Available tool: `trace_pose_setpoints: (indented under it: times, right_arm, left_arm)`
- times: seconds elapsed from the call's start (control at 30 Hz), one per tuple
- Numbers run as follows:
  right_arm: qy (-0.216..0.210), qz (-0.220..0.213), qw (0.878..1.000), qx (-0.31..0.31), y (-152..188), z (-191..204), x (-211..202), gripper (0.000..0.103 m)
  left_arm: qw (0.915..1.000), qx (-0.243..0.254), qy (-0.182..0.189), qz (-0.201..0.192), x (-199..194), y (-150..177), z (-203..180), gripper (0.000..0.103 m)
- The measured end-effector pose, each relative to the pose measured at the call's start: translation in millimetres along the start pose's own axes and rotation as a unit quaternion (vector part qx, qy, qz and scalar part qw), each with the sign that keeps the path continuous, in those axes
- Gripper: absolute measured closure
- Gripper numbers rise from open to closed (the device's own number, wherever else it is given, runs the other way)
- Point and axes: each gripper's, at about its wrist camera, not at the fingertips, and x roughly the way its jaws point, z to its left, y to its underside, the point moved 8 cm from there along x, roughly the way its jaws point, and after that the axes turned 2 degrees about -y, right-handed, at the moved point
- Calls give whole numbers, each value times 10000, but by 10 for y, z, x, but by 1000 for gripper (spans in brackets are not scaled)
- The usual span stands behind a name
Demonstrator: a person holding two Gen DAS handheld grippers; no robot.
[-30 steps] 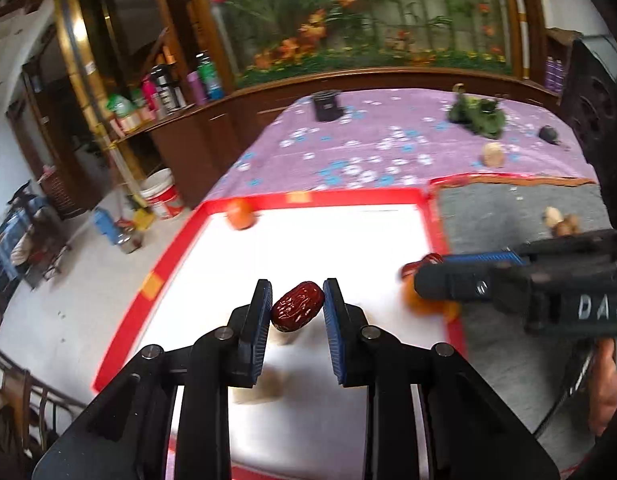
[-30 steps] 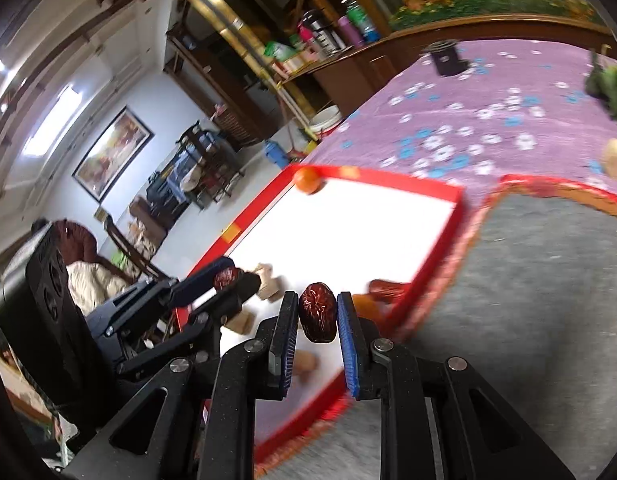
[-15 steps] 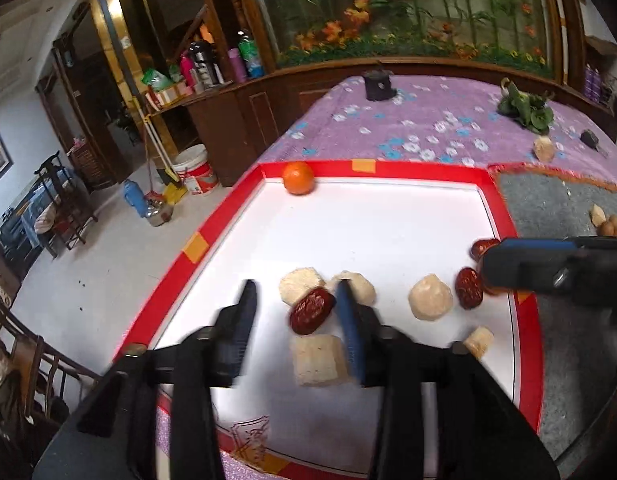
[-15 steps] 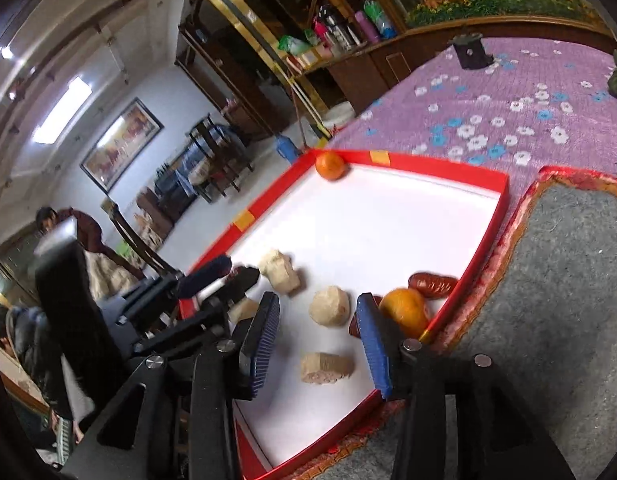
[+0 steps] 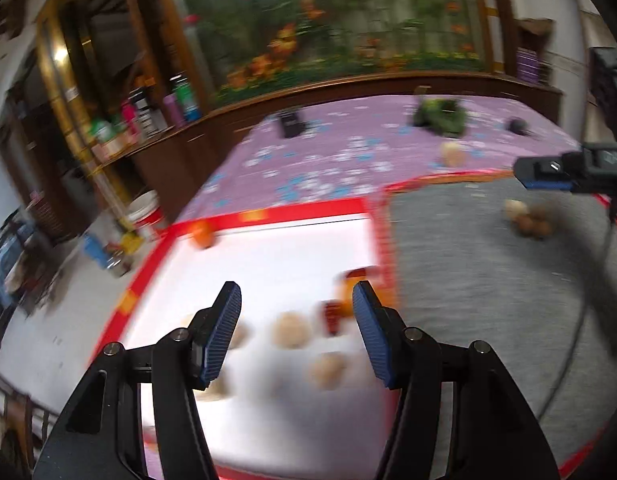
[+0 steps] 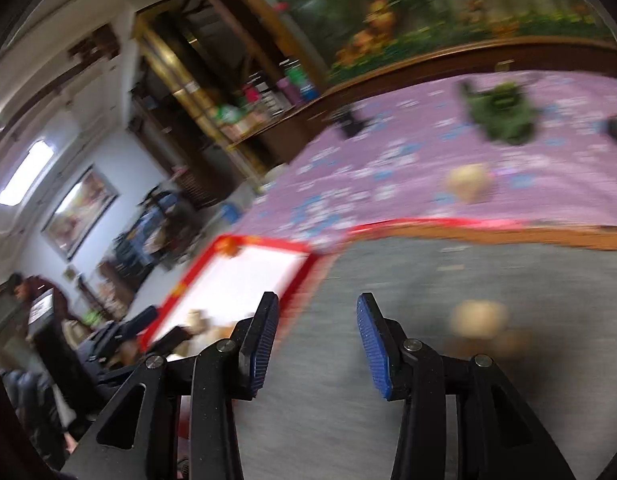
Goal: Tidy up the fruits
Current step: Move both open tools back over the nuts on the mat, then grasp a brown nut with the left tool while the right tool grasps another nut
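Observation:
My left gripper (image 5: 296,300) hovers over the white, red-rimmed tray (image 5: 268,216), its jaws opening with nothing pressed between them. Beneath and beyond it, blurred on the tray, lie a red date (image 5: 332,316), an orange (image 5: 350,290) by the right rim and pale lumps (image 5: 290,330). Another orange (image 5: 204,234) sits in the far left corner. My right gripper (image 6: 316,344) stands open and empty above the grey mat (image 6: 428,280), to the left of a pale fruit (image 6: 478,318) with brownish ones beside it. The same small pile (image 5: 528,220) also shows in the left wrist view.
A purple flowered cloth (image 6: 388,160) covers the table behind, bearing a pale fruit (image 6: 468,182), a green object (image 6: 504,114) and small dark items. A person (image 6: 24,292) stands far left. A wooden cabinet edge runs along the back.
Both grippers opened and let go of their red dates, which now lie on the tray. The right gripper swung off the tray over the grey mat; the left view turned rightward.

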Motion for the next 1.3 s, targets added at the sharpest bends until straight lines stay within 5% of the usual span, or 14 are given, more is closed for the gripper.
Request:
trace_pose_setpoints:
  times: [0.2, 0.4, 0.57, 0.63, 0.77, 0.9, 1.13, 1.3]
  right_arm:
    - [962, 202, 9951, 37, 38, -768, -303, 59]
    - [1174, 853, 9884, -439, 215, -764, 20, 62]
    - [1305, 920, 9840, -788, 250, -626, 202, 68]
    - [1454, 889, 9805, -977, 257, -601, 217, 80]
    - [1255, 726, 9874, -640, 158, -727, 130, 80]
    - [675, 331, 9959, 506, -81, -1103, -139, 80]
    - [854, 73, 9918, 950, -203, -1401, -422, 80]
    - [808, -78, 9914, 1028, -263, -1393, -562, 80]
  left_arm:
    - [9964, 345, 765, 140, -11, -69, -688, 46]
    - [9922, 581, 1050, 331, -21, -116, -1095, 46]
    - [9882, 731, 1286, 400, -54, -162, -1307, 46]
    - [9869, 764, 1363, 404, -78, -198, -1385, 46]
    - [9831, 800, 1576, 474, -69, -248, -1562, 46]
    - [9724, 763, 2057, 792, 31, -274, -1865, 47]
    - [9649, 310, 2240, 1334, 308, -351, -2091, 47]
    - [9643, -12, 2118, 1591, 422, -307, -2195, 60]
